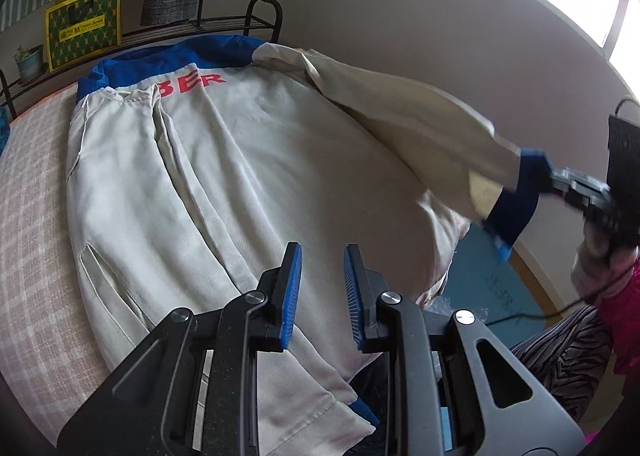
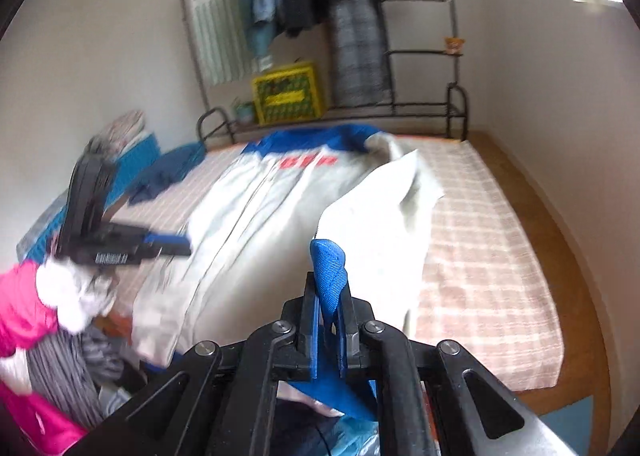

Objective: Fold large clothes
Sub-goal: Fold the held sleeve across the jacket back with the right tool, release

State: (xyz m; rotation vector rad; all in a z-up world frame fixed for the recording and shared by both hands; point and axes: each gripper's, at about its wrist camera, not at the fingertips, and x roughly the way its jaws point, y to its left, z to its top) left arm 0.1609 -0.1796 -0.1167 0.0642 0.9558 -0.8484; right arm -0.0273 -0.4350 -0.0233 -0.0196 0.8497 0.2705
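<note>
In the left wrist view the left gripper [image 1: 320, 276] hovers empty, fingers parted, over the jacket [image 1: 224, 159] spread on the bed [image 1: 36, 191] (left sleeve apparently folded in); in the right wrist view the right gripper [image 2: 329, 320] clamps the blue cuff [image 2: 328, 268], the right sleeve raised, its fold and the body folds remaining.

Pink sleeve [image 2: 20, 308], white glove [image 2: 68, 296], zebra-striped trousers [image 1: 560, 352]

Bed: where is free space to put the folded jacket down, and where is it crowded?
The bare checked mattress to the right of the jacket in the right wrist view, up to the wooden frame, is free. The opposite side is crowded: a blue cloth and stacked items by the wall.
</note>
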